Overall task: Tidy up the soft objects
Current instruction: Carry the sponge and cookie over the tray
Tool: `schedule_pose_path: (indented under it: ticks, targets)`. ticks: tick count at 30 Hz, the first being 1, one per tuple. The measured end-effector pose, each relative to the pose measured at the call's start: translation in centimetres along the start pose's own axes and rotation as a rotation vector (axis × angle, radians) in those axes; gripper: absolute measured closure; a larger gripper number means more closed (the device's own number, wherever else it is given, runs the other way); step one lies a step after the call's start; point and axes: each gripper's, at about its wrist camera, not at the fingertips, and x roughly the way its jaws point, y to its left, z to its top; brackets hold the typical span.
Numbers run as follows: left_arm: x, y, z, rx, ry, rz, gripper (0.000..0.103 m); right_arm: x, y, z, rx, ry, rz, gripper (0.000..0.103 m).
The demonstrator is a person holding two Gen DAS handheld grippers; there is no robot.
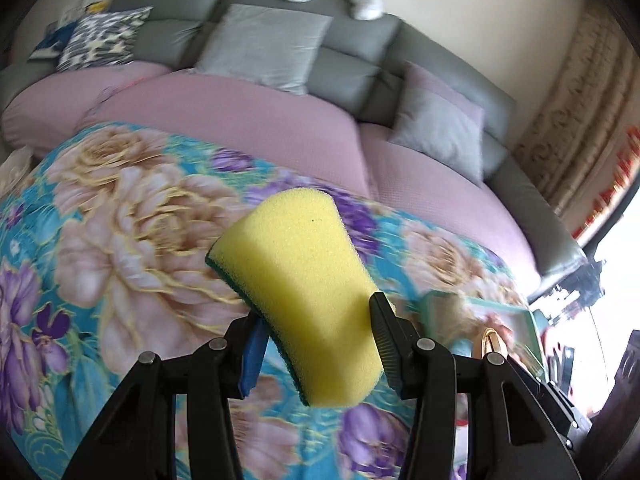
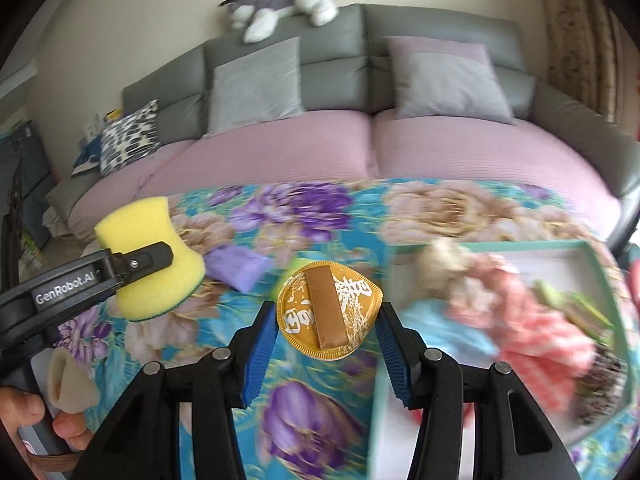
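Both sets of jaws are clamped on soft goods above a floral-covered table (image 2: 328,216). Left gripper (image 1: 316,332) pinches a yellow sponge (image 1: 296,280) with a green scouring back by its waist, the sponge running from 6 o'clock up toward 11 o'clock between the pads; in the right wrist view the same tool reaches in from 9 o'clock, a person's hand (image 2: 24,420) wrapped round its handle at 8 o'clock. Right gripper (image 2: 326,332) squeezes a round gold pad (image 2: 328,312) with white lettering and a brown strap, held dead centre and angled downward over the cloth. Just beyond it, at 11 o'clock, a purple cloth (image 2: 238,266) lies on the table. At 3 o'clock a teal-rimmed tray (image 2: 520,245) holds a pink knitted item (image 2: 532,320) and a beige fluffy piece (image 2: 444,264), both blurred. Farther back stand a grey sofa (image 2: 448,20) with pink seat covers, grey cushions (image 2: 256,84) and, at 12 o'clock, a plush husky (image 2: 280,4) on the backrest.
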Motion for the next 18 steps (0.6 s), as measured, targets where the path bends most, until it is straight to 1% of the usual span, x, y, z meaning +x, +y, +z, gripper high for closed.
schedule_pose_path:
  ticks: [7,12,15,18]
  targets:
    - [-0.1,-7.0,-2.0,0.155,0.038,-0.107,0.052,-3.3,-6.7,-1.6,0.105,0.011,-0.112,0.05]
    - [0.3,-11.4,-4.0,0.249,0.09,-0.181,0.052,-5.2,-11.4,-2.9,0.174,0.018,-0.192,0.05]
    - [0.7,-13.3,-5.3,0.294,0.127,-0.224,0.052,-5.9,-13.6,-3.4,0.213,0.018,-0.227,0.05]
    - [1.4,-15.3,-6.5,0.338,0.174,-0.261,0.052,-6.2,-14.9,-3.6,0.233,0.02,-0.235,0.05]
